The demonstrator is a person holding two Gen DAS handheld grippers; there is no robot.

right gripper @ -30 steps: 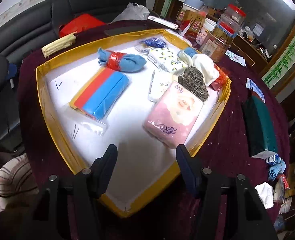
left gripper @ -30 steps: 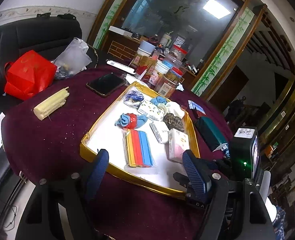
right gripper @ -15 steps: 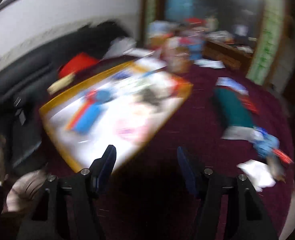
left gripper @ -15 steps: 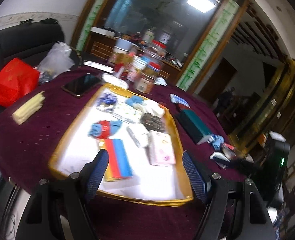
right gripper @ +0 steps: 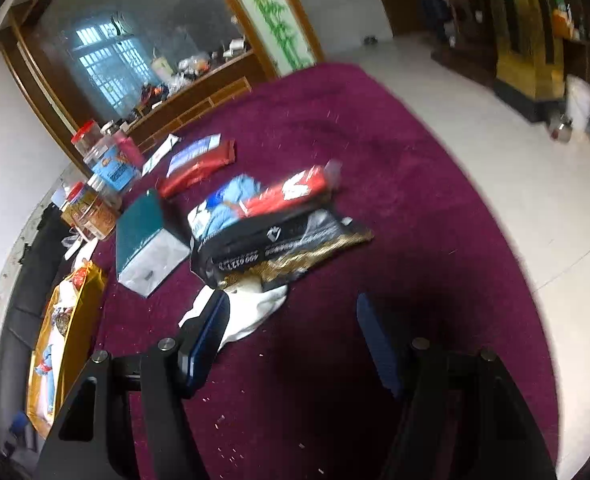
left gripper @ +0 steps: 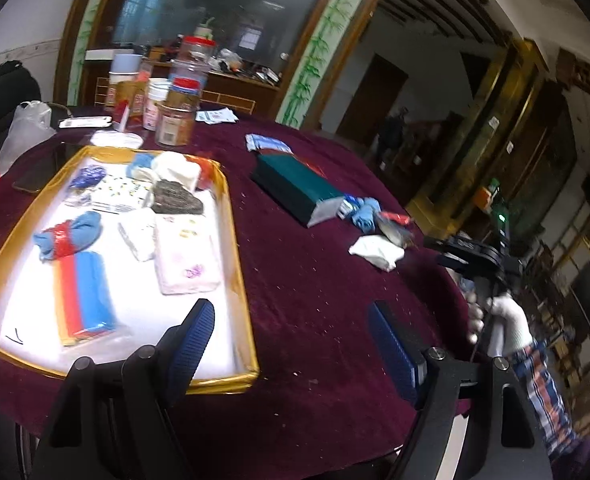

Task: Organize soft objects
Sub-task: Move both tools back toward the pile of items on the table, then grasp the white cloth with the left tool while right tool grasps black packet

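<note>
Risk entry: my right hand-held gripper (right gripper: 291, 336), jaws apart and empty, nears white cloth (right gripper: 255, 312); overlapping black packet (right gripper: 271, 248) may snag.

My left hand-held gripper (left gripper: 295, 344): released, empty.

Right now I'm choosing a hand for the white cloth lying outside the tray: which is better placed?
Right. The right gripper hangs open right beside the white cloth; the left gripper is open near the tray, farther off.

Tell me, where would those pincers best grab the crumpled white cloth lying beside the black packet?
Probably the white cloth by its free bunched edge nearest the right gripper, coming from above: it lies flat and limp, its far end tucked under the black packet.
</note>
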